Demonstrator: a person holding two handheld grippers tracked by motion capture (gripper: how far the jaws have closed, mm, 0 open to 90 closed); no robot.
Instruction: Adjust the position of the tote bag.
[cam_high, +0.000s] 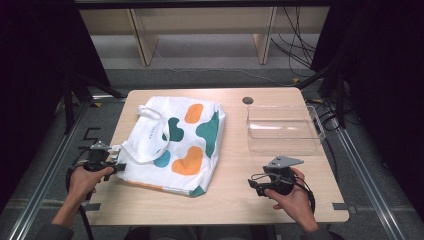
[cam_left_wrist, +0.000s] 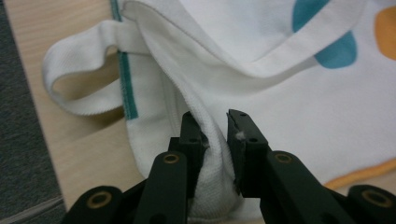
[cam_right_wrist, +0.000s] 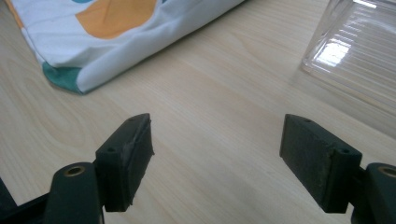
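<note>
Left tongs (cam_left_wrist: 215, 133) pinch tote bag (cam_left_wrist: 289, 107) hem, fold hiding pads | right tongs (cam_right_wrist: 217, 158) open

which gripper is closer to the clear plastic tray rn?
Right. The right gripper sits on the table just below the clear plastic tray, jaws open. The left gripper is across the table, jaws pinching the tote bag rim.

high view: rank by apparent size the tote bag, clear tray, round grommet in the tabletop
1. White cloth tote bag with teal and orange blobs: largest, lying flat across the table's left half.
2. Clear rectangular plastic tray: clearly smaller than the bag.
3. Small dark round grommet: by far the smallest.
No close calls among these three.
</note>
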